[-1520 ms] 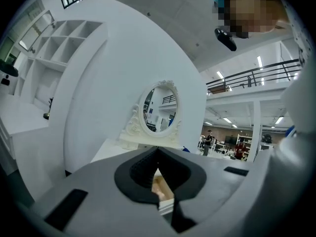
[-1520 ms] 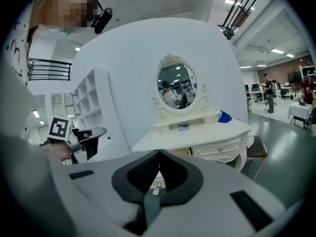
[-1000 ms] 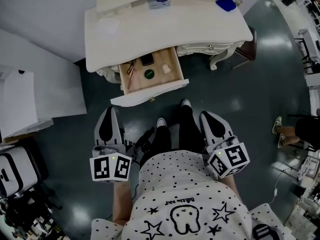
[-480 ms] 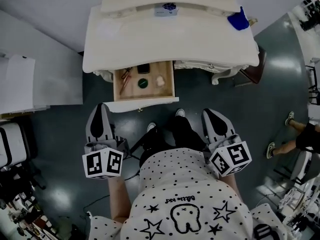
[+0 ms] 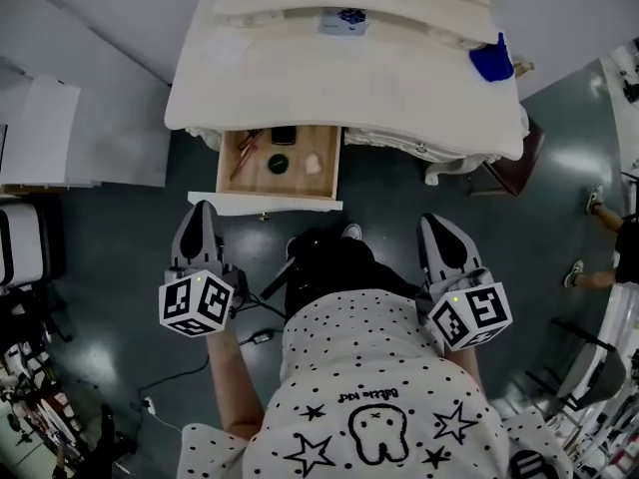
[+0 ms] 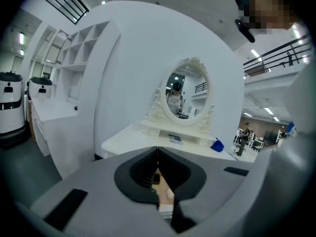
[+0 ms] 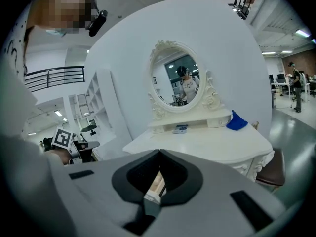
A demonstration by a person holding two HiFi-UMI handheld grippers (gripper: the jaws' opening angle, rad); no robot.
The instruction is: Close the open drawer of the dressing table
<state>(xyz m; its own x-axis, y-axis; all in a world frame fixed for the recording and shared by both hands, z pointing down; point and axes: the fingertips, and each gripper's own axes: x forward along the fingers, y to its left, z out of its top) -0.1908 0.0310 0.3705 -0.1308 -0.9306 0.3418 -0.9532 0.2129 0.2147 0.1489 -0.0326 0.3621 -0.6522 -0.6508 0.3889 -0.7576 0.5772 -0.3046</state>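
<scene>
Approaching, not yet touching, the open drawer [image 5: 278, 163], pulled out toward near from under the left part of the dressing table [image 5: 300, 78]; front panel [image 5: 280, 205] facing near, slide axis near-to-far. Left hand-held gripper [image 5: 203, 211] closed and empty, just near of the panel's left end; right hand-held gripper [image 5: 436, 225] likewise closed, empty, well to the right. Next, probably: meeting the panel squarely and pushing straight far.

A cream table [image 5: 329, 83] is seen, its drawer [image 5: 255, 180] lined tan; far right, a blue cloth [image 5: 491, 61]; near, a white shirt [image 5: 369, 357] is dotted black.
</scene>
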